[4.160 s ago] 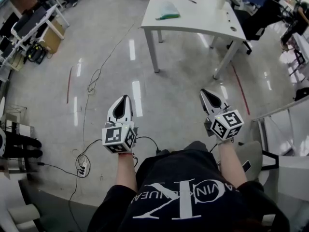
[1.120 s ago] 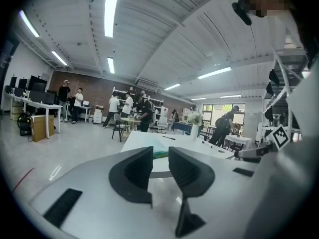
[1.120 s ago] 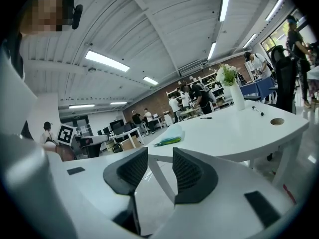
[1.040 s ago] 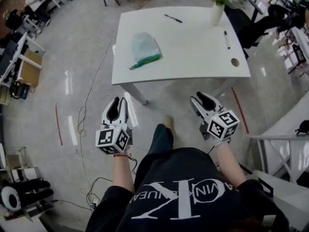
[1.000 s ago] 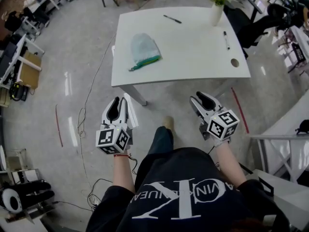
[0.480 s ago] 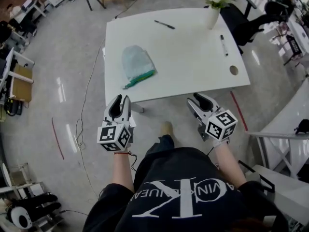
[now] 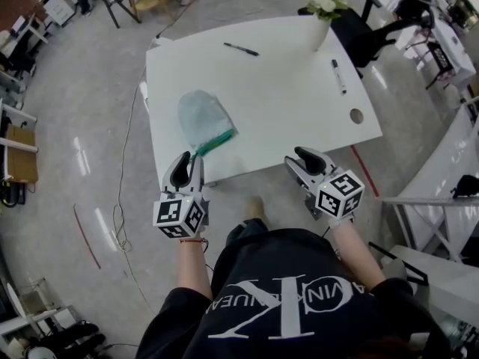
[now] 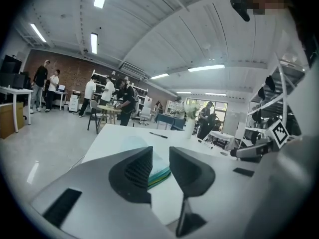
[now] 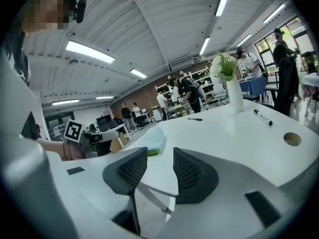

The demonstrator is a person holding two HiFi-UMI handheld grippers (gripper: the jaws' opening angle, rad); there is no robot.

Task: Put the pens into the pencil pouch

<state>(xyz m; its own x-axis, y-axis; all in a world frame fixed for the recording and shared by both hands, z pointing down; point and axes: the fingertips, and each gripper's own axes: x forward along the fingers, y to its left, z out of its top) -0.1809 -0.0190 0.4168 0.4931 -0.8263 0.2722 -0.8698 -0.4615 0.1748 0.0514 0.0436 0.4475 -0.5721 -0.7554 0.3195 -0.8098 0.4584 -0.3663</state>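
A white rectangular bench [image 7: 284, 118] carries a pale translucent pencil pouch with a green edge [image 7: 200, 118] near its front left corner, the left gripper [image 7: 188, 158] and right gripper [image 7: 301, 156] hover at its near edge with jaws apart and empty, and a thin black pen [image 7: 241, 49] and a black-and-white marker pen [image 7: 338, 75] lie toward the far side.

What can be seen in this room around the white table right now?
Table: one, white, in front of the person.
Pencil pouch: one, pale blue-green with a green edge, near left part of the table.
Thin pen: one, black, far side of the table.
Thick pen: one, black and white, right part, near the vase.
Vase: one, white, holding white flowers, far right corner.
Hole: one, round, in the tabletop by its right edge.
Left gripper: one, white, jaws apart, empty.
Right gripper: one, white, jaws apart, empty.
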